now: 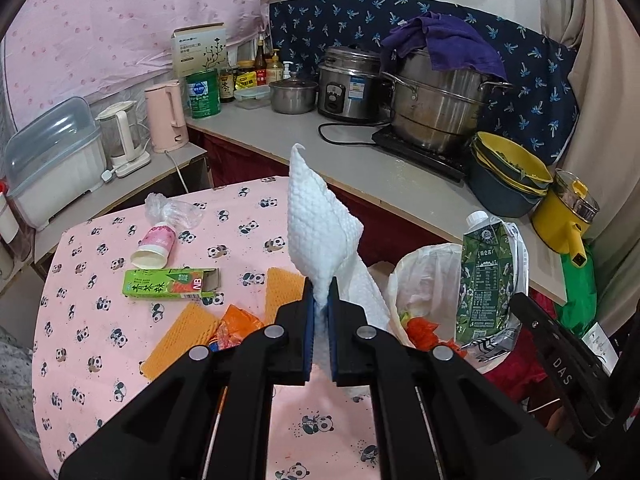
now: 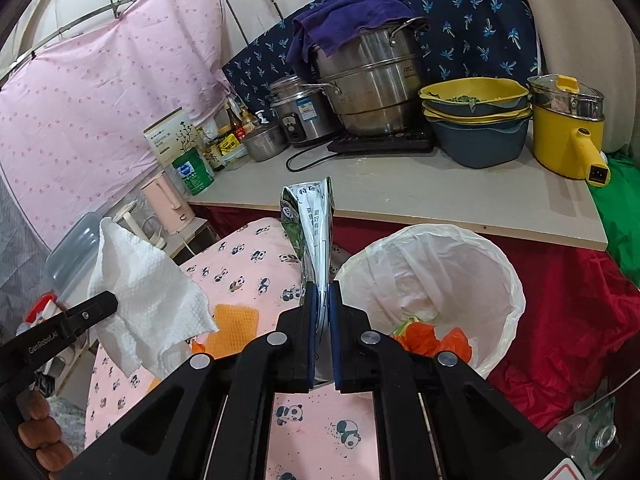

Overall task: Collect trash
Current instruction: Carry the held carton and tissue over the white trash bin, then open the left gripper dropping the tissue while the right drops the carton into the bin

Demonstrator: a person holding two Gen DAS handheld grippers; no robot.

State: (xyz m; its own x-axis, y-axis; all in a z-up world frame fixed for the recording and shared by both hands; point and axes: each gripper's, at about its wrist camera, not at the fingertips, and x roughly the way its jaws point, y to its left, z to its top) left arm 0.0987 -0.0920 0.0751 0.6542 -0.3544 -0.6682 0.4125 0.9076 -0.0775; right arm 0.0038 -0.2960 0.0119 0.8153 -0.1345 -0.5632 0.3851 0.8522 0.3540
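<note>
Black, hard-plastic fingers with blue pads fill the near edge of both views. The left gripper (image 1: 321, 300) is clamped on a white paper towel (image 1: 320, 224), soft and dimpled, which stands up from the pads in a limp, folded peak. The right gripper (image 2: 322, 300) is pinched tight on a flattened drink carton (image 2: 310, 228), its creased silvery side turned toward the camera; from the left wrist view the same carton (image 1: 486, 276) shows a glossy green printed side and a white screw cap, hanging just over the bin.

Below them lies a round table under a pink cloth (image 1: 100, 280) printed with pandas. On it, left and farther off, rest a green cardboard box (image 1: 170, 282) with an open end flap, a tipped pink-and-white paper cup (image 1: 154, 244), a crumpled clear plastic bag (image 1: 176, 210) and ribbed orange foam netting (image 1: 180, 336).

To the right stands a round trash bin lined with a thin white plastic bag (image 2: 508, 280), with orange scraps (image 2: 420, 338) at the bottom.
</note>
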